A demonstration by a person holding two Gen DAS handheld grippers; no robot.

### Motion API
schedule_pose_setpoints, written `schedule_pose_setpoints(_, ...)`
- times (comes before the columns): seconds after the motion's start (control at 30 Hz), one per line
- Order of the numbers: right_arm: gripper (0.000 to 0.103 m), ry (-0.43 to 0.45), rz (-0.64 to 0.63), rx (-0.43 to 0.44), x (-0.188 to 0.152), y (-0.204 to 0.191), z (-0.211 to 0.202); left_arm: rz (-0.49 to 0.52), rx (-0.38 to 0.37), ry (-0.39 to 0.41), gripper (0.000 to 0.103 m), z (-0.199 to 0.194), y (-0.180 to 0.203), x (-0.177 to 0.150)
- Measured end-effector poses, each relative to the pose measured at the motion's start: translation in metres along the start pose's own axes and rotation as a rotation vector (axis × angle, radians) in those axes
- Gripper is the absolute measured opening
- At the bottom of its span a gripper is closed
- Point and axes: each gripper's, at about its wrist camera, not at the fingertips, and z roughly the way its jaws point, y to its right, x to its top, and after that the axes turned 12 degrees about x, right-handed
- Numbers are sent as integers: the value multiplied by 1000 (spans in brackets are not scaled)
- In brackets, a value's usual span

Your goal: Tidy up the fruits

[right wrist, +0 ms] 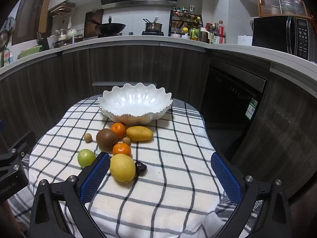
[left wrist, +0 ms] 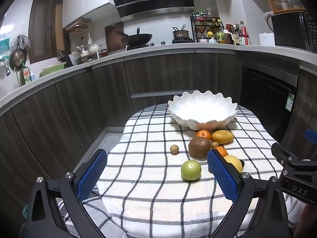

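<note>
**A:** My right claw is hanging wide open over the cloth, holding nothing, and my left claw is doing the same beside it. Which fruit is lying closest?

**B:** For the right one, the lemon. It is sitting just ahead of your left-hand pad, nearly touching it, so it is lying off to the left of the gap, not centred. Its long axis is running slantwise, from far-left to near-right.

**A:** And for the left claw I am seeing the green fruit lying between the pads but further out, slightly right of centre. The bowl is standing empty at the far end, beyond the whole cluster.

**B:** So each claw is having its own near target. I judge the right one needs to shift left before closing.

**A:** What am I missing?

**B:** In the left view your pad is covering much of the lemon and one tangerine. The dark little fruit behind the lemon is hard to identify, possibly a cherry. The kiwi is partly hiding a small brown ball.
</note>
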Motion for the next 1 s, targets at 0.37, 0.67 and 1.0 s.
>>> schedule_pose_setpoints(0.37,103,8,17,16,1,6,1,23,2,6,103,4,4,-9)
schedule_pose_setpoints(0.67,103,7,13,22,1,0,0,22,-8,-17,103,6,3,-2)
schedule_pose_setpoints(1.0,103,7,21,24,1,2,0,25,-15,-13,103,3,3,-2)
